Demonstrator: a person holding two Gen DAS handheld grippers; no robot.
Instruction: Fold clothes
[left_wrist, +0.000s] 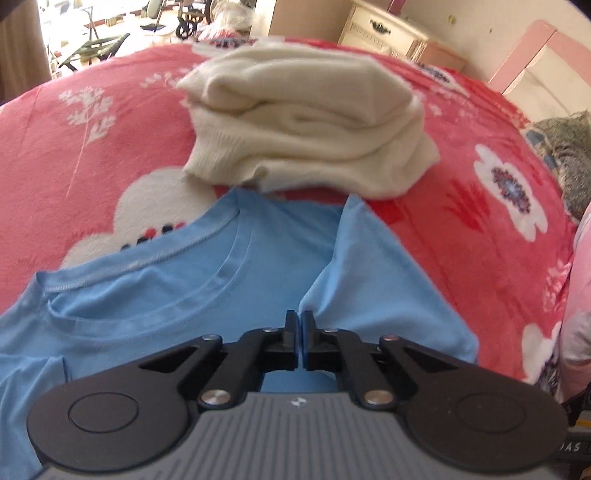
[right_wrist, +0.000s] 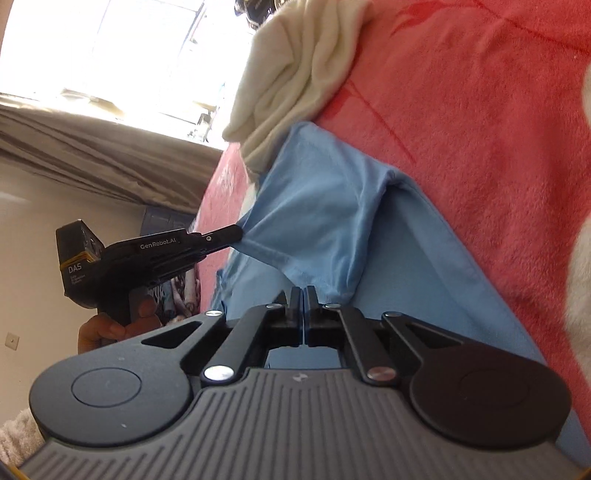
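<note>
**Inspector:** State of the grippers and the garment?

**Assistant:** The blue T-shirt lies on the bed, over the pink floral blanket, collar toward the folded cream sweater just beyond it. The left gripper is pinched closed on a sleeve fold of the shirt. The right gripper is likewise clamped on blue cloth at the sleeve's hem edge. Between them the sleeve is lifted off the shirt body.

**Inspector:** Recommended handling for this step?

**Assistant:** In my judgement, a sleeve is being folded inward. Carry both grips across together at equal height, keeping the fabric taut so the crease runs straight, and lay it flat before letting go. Steer clear of the sweater; the shirt's top edge appears to touch it.

**Inspector:** Legible markings?

**Assistant:** In the right wrist view, the left unit reads "GenRobot.AI" along its arm and "DAS" on its body. Smaller print beneath is unreadable.
</note>
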